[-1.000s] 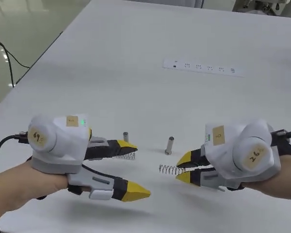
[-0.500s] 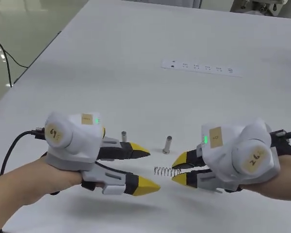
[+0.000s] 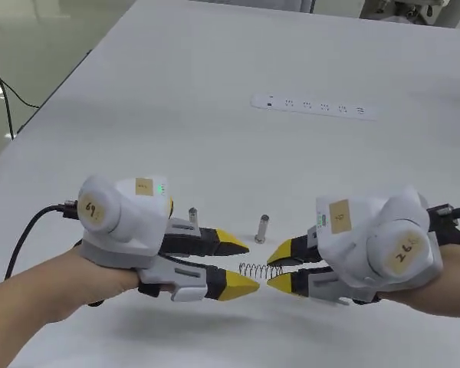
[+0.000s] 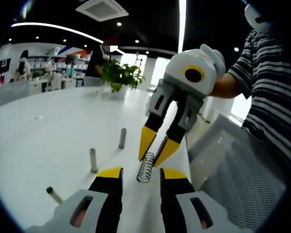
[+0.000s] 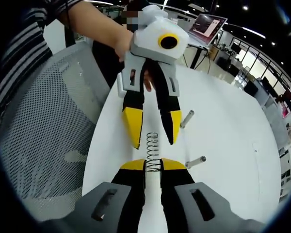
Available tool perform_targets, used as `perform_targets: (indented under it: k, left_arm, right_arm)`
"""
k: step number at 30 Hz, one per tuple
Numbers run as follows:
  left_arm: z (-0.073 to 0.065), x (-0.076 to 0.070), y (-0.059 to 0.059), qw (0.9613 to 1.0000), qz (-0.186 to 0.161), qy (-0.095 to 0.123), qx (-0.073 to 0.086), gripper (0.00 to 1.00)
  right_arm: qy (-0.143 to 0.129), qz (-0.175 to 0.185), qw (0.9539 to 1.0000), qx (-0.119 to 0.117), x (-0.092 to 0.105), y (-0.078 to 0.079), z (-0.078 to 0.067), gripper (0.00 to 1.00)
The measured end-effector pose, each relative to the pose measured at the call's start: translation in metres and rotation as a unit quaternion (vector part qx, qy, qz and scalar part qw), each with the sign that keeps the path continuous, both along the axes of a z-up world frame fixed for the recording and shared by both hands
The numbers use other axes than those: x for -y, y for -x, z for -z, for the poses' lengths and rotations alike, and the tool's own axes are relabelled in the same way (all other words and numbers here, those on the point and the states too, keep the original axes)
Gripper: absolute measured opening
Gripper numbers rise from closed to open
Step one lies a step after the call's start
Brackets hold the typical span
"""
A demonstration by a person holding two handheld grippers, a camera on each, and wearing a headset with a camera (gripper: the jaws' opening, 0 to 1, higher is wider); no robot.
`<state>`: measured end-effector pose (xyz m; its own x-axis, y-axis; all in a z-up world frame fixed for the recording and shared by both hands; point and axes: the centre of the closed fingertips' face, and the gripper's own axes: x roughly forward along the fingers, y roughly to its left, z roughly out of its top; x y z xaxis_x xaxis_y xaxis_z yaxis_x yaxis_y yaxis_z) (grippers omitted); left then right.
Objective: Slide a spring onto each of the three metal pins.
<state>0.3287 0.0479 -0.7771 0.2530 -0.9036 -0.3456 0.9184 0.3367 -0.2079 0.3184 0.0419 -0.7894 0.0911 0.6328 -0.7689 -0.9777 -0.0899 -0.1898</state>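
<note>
Two grippers meet over the spring (image 3: 254, 270) in the head view: within the last second the left gripper (image 3: 244, 264) has slid right across the worktop (image 3: 176, 115), and its spread jaws now bracket the spring's free end. The right gripper (image 3: 280, 268) has barely moved and pinches the other end with its jaws narrow. This looks like a handover or a re-grip, with no threading started yet. An upright pin (image 3: 262, 228) stands just behind the spring and a second pin (image 3: 192, 216) shows behind the left gripper, both bare. A power strip (image 3: 314, 106) lies well behind them. A spring that lay by the left gripper's upper jaw a second ago is now hidden behind that gripper. In the left gripper view its own jaws are wide, with the spring's end between the tips and apparently not clamped. The right gripper comes in from above, holding the spring. A third pin (image 4: 53, 194) shows low left and appears to lie on its side, though fisheye makes that hard to judge. In the right gripper view its jaws are closed on the spring, which points towards the open left gripper. Whether the spring touches the worktop, I cannot tell.
</note>
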Motion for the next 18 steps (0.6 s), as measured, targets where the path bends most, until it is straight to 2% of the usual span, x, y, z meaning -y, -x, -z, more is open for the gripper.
perform_targets:
  k: [6, 9, 11, 18]
  left_arm:
    - [0.0002, 0.0027, 0.0018, 1.0, 0.006, 0.001, 0.002, 0.16]
    - [0.0022, 0.0029, 0.0018, 0.9999, 0.009, -0.006, 0.011, 0.16]
    - [0.0012, 0.0031, 0.0022, 0.9999, 0.01, -0.004, 0.009, 0.13]
    - [-0.0014, 0.0043, 0.0038, 0.9997, 0.015, -0.002, 0.017, 0.05]
  right_arm:
    - [-0.006, -0.001, 1.0, 0.0, -0.0013, 0.0005, -0.0026, 0.08]
    - [-0.007, 0.0, 1.0, 0.0, -0.0017, 0.0004, -0.0034, 0.08]
    - [-0.008, -0.001, 1.0, 0.001, -0.002, 0.0004, -0.0038, 0.08]
    - [-0.007, -0.001, 1.0, 0.001, -0.0017, 0.001, -0.0045, 0.08]
